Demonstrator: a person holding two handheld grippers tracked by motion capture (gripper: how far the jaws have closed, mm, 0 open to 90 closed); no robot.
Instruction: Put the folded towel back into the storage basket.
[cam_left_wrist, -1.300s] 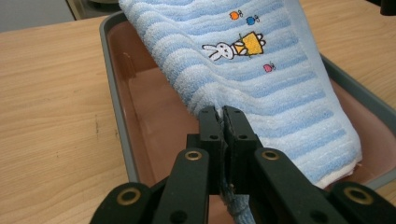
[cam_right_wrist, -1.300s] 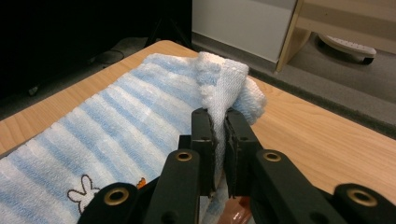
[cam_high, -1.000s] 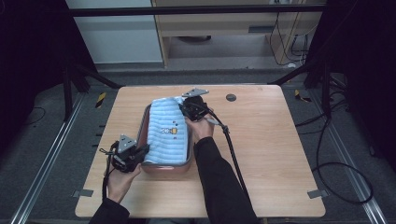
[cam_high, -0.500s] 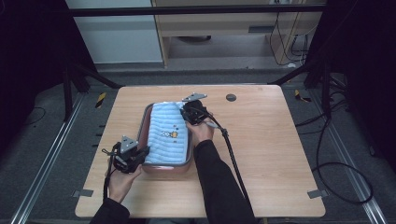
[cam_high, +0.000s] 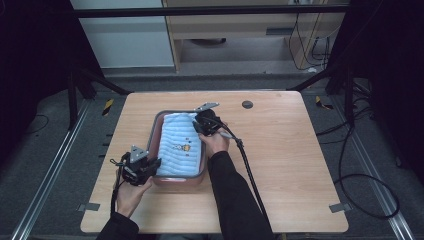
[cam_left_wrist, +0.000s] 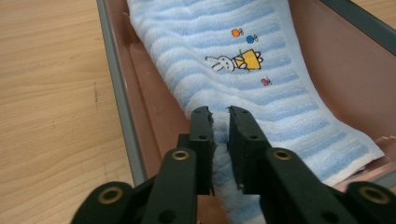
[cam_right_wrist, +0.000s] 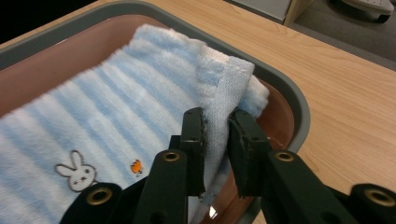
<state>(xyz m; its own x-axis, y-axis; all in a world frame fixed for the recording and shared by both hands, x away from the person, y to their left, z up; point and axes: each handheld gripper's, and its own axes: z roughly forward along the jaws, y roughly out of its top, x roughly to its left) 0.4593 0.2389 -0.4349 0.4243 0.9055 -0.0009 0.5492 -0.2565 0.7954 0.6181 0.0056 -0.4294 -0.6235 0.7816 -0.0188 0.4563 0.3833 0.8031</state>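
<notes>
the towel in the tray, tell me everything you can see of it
The towel is soft terry cloth, light blue with white stripes, with a small embroidered rabbit and a few tiny coloured motifs. It lies lengthwise in the pinkish-brown tray with a grey rim, covering most of its floor. The left gripper pinches its near end, and the right gripper pinches a raised fold at the far end.

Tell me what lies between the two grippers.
In the high view, the striped towel in the tray spans from left gripper to right gripper.

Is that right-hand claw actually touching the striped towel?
Touching: the right gripper view shows the right gripper pinching a raised fold of the towel between both jaws.
</notes>
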